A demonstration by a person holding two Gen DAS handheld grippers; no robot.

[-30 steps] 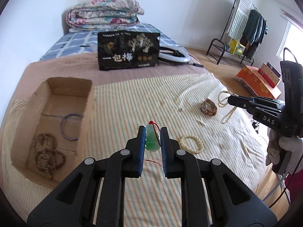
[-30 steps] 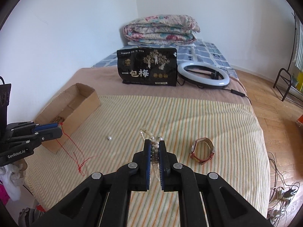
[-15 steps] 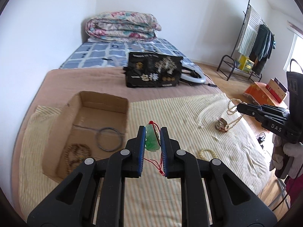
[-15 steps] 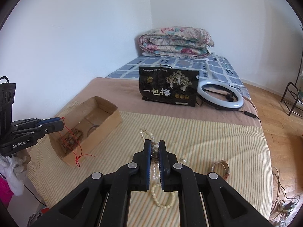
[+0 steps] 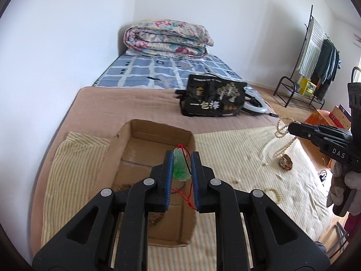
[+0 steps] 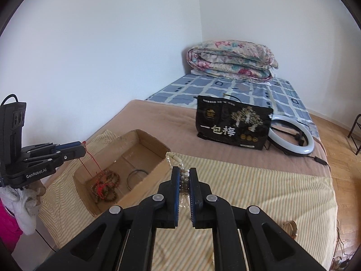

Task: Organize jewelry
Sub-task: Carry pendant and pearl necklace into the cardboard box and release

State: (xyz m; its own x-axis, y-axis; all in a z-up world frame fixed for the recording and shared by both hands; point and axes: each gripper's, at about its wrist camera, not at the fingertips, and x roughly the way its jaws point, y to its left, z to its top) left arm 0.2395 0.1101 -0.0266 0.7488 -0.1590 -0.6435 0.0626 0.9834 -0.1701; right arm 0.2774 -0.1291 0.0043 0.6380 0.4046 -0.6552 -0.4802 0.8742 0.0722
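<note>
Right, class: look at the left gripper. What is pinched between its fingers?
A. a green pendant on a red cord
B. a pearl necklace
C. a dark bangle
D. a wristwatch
A: in the left wrist view the left gripper is shut on the green pendant, whose red cord trails below; the pearl necklace is in the right gripper.

one box [image 6: 144, 140], one pendant [image 5: 179, 166], one pearl necklace [image 5: 282, 135], one watch [image 5: 285, 163], one bangle [image 6: 136, 178], two grippers [image 5: 180, 158] [image 6: 184, 173], one black bag [image 6: 232, 124]
</note>
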